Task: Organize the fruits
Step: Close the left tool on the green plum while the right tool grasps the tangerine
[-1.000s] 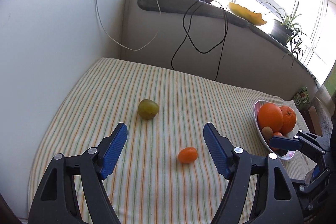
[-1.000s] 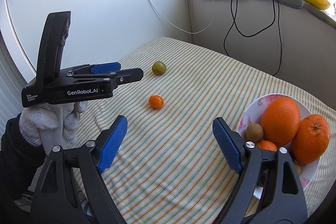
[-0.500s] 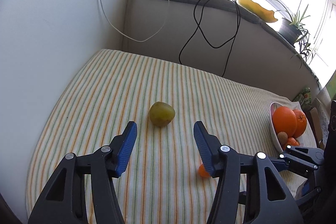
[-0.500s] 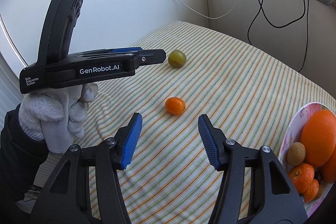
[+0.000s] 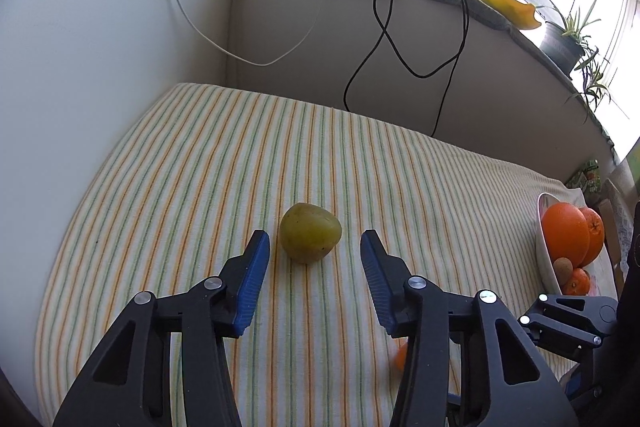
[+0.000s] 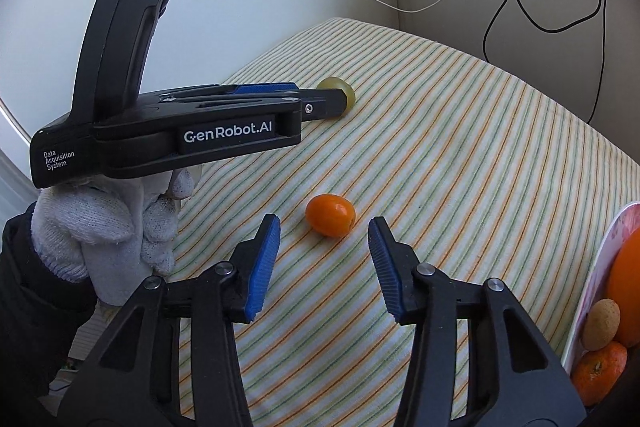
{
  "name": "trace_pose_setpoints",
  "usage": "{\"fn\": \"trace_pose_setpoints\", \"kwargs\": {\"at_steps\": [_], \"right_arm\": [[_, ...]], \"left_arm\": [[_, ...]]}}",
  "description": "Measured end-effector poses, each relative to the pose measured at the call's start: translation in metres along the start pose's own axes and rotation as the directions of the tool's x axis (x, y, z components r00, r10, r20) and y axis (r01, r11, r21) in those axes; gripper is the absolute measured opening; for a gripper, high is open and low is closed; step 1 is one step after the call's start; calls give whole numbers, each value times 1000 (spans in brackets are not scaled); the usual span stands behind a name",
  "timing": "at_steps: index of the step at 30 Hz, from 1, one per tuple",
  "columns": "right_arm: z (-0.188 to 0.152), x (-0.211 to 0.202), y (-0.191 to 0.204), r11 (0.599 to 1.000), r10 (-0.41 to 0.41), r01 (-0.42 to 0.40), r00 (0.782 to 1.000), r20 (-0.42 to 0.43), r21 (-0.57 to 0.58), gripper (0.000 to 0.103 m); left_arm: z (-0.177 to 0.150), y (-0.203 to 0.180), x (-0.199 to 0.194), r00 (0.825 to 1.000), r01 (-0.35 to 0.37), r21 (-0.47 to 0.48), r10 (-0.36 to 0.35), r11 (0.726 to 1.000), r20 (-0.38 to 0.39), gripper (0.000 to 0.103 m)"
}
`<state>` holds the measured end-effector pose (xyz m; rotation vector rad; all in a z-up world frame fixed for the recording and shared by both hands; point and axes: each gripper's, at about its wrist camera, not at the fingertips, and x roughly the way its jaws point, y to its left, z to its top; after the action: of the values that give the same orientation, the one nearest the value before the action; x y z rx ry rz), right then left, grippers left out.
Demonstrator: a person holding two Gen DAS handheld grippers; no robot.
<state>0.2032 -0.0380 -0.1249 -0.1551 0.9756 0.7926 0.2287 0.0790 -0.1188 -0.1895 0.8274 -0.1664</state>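
Since a second earlier both grippers had dropped closer to the striped surface and narrowed, each centring on its own fruit.

In the left wrist view, the left gripper [image 5: 314,247] had its jaws closing but clear of the green fruit [image 5: 310,237], which lay between the pad tips toward 12 o'clock, its blunt point aimed at about 4 o'clock. The bowl [image 5: 545,255] of oranges sat well apart at 3 o'clock.

In the right wrist view, the right gripper [image 6: 324,243] was likewise closing with nothing pinched; the small orange fruit [image 6: 330,214] lay just ahead of the tips at 12 o'clock, its long axis roughly across the jaws. The gloved left hand [image 6: 104,227] stood at 9 o'clock. Each gripper was nearer its own fruit, so a short push forward seemed needed before either closed.
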Motion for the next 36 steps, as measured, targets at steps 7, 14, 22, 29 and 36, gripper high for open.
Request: {"fn": "trace_pose_setpoints", "kwargs": {"at_steps": [7, 14, 22, 29, 36], "right_arm": [[4, 10, -4, 1000, 1, -1, 1000, -13, 2, 45], [8, 20, -2, 1000, -7, 7, 1000, -28, -11, 38], [10, 23, -4, 1000, -13, 13, 1000, -24, -8, 31], [8, 15, -1, 1000, -18, 18, 1000, -13, -8, 30], [5, -2, -1, 1000, -11, 11, 1000, 12, 2, 30]], "left_arm": [[3, 0, 8, 1000, -6, 6, 6, 1000, -7, 42], [4, 1, 11, 1000, -11, 3, 11, 1000, -14, 36], [5, -2, 12, 1000, -16, 15, 16, 1000, -14, 31], [3, -5, 7, 1000, -24, 32, 24, 999, -1, 30], [2, -11, -3, 999, -28, 51, 27, 998, 19, 30]]}}
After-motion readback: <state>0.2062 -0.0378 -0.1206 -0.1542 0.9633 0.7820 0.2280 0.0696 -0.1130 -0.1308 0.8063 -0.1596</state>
